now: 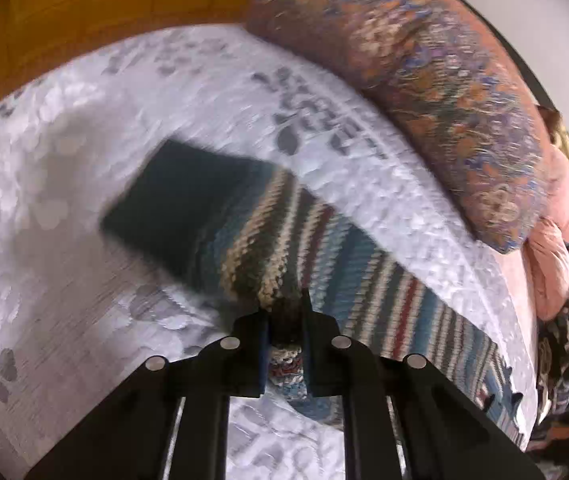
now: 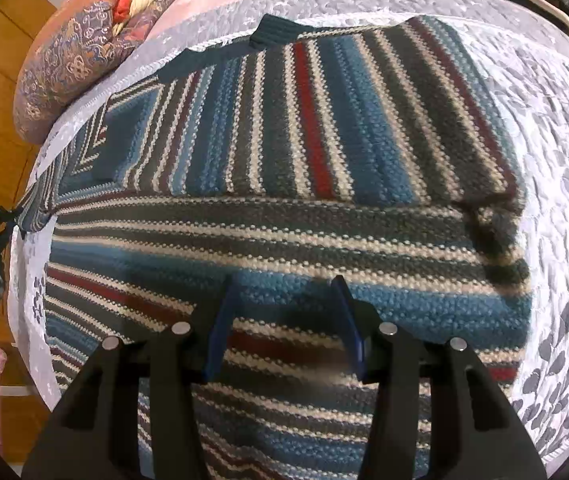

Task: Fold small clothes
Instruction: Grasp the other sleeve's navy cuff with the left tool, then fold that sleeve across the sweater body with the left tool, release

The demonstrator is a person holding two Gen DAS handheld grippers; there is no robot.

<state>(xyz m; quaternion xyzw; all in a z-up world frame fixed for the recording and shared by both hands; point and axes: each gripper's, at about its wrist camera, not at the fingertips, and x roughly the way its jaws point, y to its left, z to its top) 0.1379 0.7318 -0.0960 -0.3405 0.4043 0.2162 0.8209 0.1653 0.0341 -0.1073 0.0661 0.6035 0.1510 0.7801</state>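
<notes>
Sweater: a striped knit sweater (image 2: 284, 160) in blue, grey, cream and red lies spread on the pale quilted bedspread (image 2: 556, 200), one part already folded across the body so the stripes run two ways
Left gripper: the left gripper (image 1: 284, 332) has its jaws drawn narrow on a bunch of the striped knit, close to the dark ribbed cuff (image 1: 172, 204) end, and the cloth it holds looks raised off the bed
Right gripper: the right gripper (image 2: 284, 328) hangs just over the folded knit with its jaws standing wide and nothing between them
Step in hand, as I judge it: the left side is carrying a sleeve or an edge across while the right waits above the body
Slip risk: the pinch takes only a small wad of thick, loose knit, so a quick pull could let it slide out and drop short of the fold line
Drag risk: nothing pins the body down, so a sideways tug from the left may shift the whole garment and spoil the fold already made
Snag risk: open stitches could catch on a jaw tip on release and lift the layer again
Crowding: the patterned bolster (image 1: 424, 92) lies near the far edge of the bedspread, so a wide swing may brush it
Blur: the left view is smeared, so I cannot tell exactly which part is gripped
</notes>
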